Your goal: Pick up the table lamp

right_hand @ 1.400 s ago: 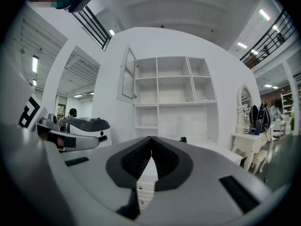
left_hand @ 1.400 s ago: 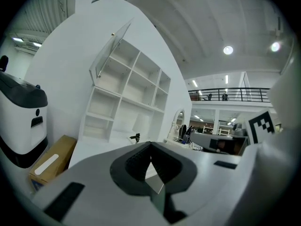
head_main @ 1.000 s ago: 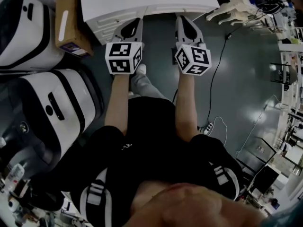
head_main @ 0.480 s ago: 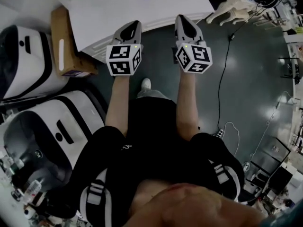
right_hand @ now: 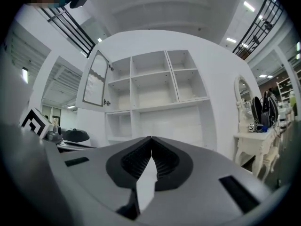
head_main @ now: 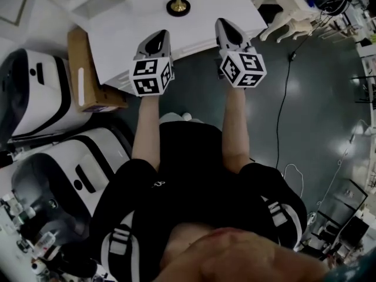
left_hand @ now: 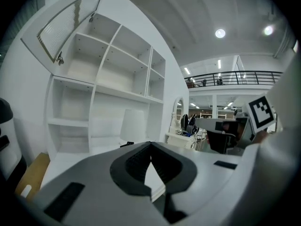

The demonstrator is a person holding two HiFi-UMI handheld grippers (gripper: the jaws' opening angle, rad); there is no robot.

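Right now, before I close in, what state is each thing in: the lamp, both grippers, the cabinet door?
table lamp: upright on the white desk, not touched by either gripper.
left gripper: shut, nothing between its jaws.
right gripper: shut, nothing between its jaws.
cabinet door: swung open.

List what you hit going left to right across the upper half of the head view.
white machine → cardboard box → left gripper → table lamp → right gripper → black floor cable
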